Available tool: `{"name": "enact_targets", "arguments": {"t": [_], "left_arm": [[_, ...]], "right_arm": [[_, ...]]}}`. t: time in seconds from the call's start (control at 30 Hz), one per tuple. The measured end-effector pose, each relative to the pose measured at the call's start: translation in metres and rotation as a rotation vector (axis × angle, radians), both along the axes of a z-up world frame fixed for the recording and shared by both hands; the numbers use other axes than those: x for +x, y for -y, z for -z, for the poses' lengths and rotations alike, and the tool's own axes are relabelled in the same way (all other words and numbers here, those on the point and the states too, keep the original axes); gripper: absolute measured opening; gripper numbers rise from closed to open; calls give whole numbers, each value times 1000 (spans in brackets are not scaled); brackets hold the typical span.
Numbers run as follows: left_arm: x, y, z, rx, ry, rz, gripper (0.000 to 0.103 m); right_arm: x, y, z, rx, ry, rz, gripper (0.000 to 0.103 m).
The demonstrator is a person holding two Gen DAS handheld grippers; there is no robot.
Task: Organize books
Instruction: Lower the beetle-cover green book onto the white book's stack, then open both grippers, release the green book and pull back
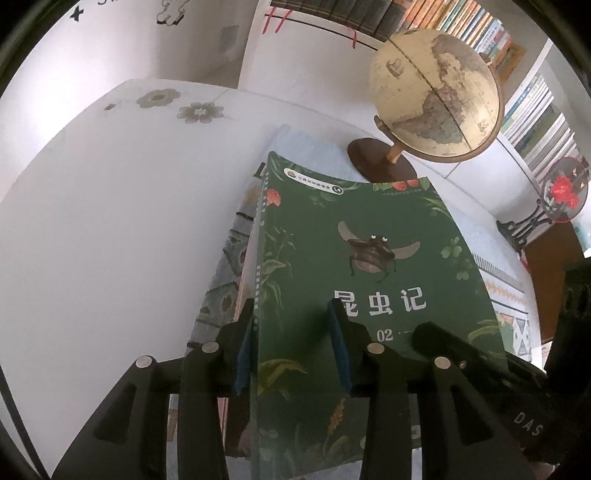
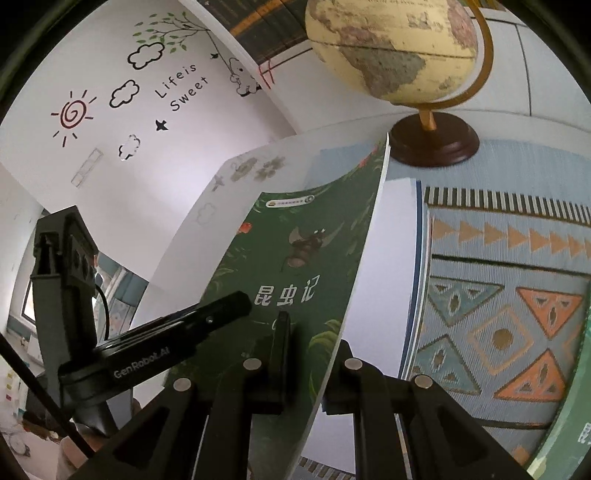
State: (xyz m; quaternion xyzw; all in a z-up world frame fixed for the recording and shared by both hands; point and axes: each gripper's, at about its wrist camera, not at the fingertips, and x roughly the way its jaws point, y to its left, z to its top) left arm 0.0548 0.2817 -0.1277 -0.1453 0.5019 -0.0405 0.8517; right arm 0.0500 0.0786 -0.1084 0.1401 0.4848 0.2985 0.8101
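Note:
A thin green book (image 1: 369, 240) with a beetle on its cover hangs tilted over the mat. My left gripper (image 1: 291, 306) straddles its spine edge. One blue pad sits beside the spine and the other finger rests over the cover, with a wide gap, so the jaws stand open. My right gripper (image 2: 314, 332) is shut on the green book (image 2: 295, 258) at its opposite long edge, one finger on the cover and one behind. The right gripper's finger (image 1: 443, 339) shows on the cover in the left wrist view. The left one's finger (image 2: 221, 310) shows in the right wrist view.
A globe (image 1: 432, 96) on a dark wooden foot stands just beyond the book, also large in the right wrist view (image 2: 395, 48). A patterned mat (image 2: 498, 295) lies beneath, and a pink-edged book (image 1: 242, 280) under the green one. Shelves of books (image 1: 480, 33) line the back. A red ornament (image 1: 563, 192) stands at the right.

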Motion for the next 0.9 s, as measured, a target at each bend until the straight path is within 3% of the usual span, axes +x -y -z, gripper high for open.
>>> {"name": "enact_targets", "arguments": {"t": [0.3, 0.63, 0.77, 0.87, 0.9], "left_arm": [[4, -1, -2, 59, 2, -14, 36], [5, -24, -11, 75, -41, -65, 41], [5, -22, -24, 73, -30, -72, 41], [9, -5, -37, 55, -10, -41, 41], [11, 1, -40, 61, -4, -31, 41]], "right_arm": [[-2, 2, 10, 7, -24, 48, 13], [-2, 10, 13, 17, -92, 74, 27], [-6, 34, -4, -60, -22, 120, 42], [-12, 57, -24, -54, 115, 135, 45], [-14, 62, -30, -56, 157, 141, 51]]}}
